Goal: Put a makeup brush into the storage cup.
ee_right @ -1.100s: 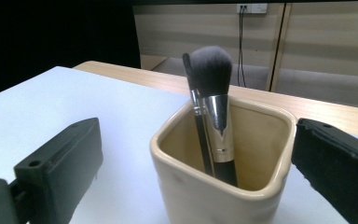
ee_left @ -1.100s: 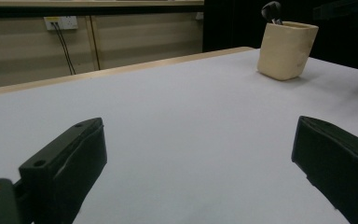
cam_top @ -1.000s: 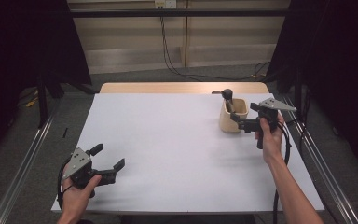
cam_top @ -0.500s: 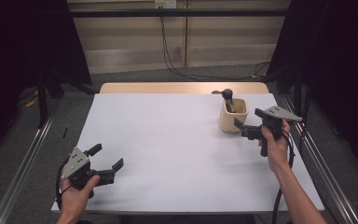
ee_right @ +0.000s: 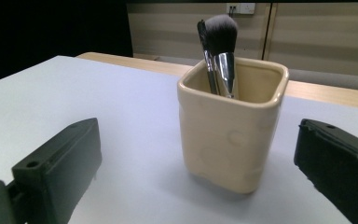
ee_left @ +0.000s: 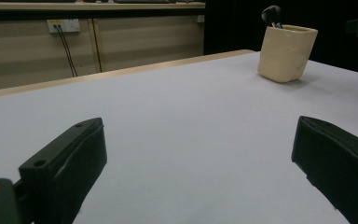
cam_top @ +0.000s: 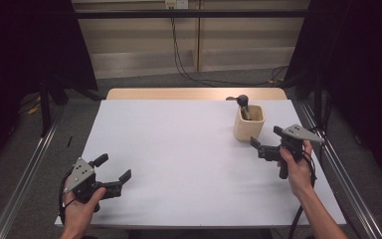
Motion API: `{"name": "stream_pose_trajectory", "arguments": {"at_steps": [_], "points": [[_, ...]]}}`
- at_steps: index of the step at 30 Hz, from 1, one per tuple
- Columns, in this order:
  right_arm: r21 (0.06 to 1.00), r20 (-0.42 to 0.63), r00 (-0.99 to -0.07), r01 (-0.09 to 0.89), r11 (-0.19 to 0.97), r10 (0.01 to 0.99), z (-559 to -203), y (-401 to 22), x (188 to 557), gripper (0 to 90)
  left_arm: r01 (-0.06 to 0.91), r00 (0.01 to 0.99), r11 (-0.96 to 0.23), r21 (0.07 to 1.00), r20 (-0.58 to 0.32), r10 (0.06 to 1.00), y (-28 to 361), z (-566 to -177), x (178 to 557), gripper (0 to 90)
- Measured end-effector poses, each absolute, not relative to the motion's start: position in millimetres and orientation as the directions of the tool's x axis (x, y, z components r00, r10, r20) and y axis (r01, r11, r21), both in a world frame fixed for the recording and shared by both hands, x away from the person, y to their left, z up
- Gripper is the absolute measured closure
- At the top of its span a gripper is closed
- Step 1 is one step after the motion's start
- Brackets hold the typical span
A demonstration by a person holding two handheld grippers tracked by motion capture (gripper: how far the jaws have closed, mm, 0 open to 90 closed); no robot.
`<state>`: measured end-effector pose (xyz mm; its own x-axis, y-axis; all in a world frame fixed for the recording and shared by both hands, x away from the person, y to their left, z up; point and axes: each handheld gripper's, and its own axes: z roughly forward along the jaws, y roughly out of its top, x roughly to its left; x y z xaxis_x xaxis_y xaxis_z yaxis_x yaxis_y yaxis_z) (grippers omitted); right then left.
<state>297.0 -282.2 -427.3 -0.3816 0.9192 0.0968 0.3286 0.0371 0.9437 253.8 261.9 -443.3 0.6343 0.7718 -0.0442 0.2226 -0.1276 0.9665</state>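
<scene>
**Both grippers open, brush cup at the far right of the table**

A cream square cup point(cam_top: 249, 123) stands upright on the white table point(cam_top: 179, 149), toward its far right corner. In the right gripper view two makeup brushes point(ee_right: 220, 51) stand in the cup, bristles up, leaning against its far wall; the larger has a dark fluffy head and a shiny metal collar.

The right gripper point(cam_top: 264, 142) is held in the person's right hand point(cam_top: 294, 167), just near and to the right of the cup, pointing toward it. Its jaws are spread wide apart with nothing between them; in its own view the cup sits ahead, between the two jaws but clear of both.

The left gripper point(cam_top: 113, 172) is held in the left hand point(cam_top: 79, 204) at the near left corner of the table, well apart from the cup. Its jaws are also spread wide and grip nothing; its own view shows bare table between them, with the cup far off at the upper right.
</scene>
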Motion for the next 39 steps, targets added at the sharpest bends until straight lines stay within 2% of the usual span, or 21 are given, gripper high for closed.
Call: {"name": "stream_pose_trajectory", "arguments": {"at_steps": [11,39], "points": [[0.948,0.091,-0.398,0.315,0.043,0.913,-430,-282,272,0.1,0.226,0.632,-0.129,0.966,-0.045,0.773,262,-443,253,3.2],[0.947,0.072,-0.367,0.318,0.053,0.927,-447,-300,214,0.5,0.226,0.624,-0.119,0.967,-0.05,0.78,263,-442,252,2.9]]}}
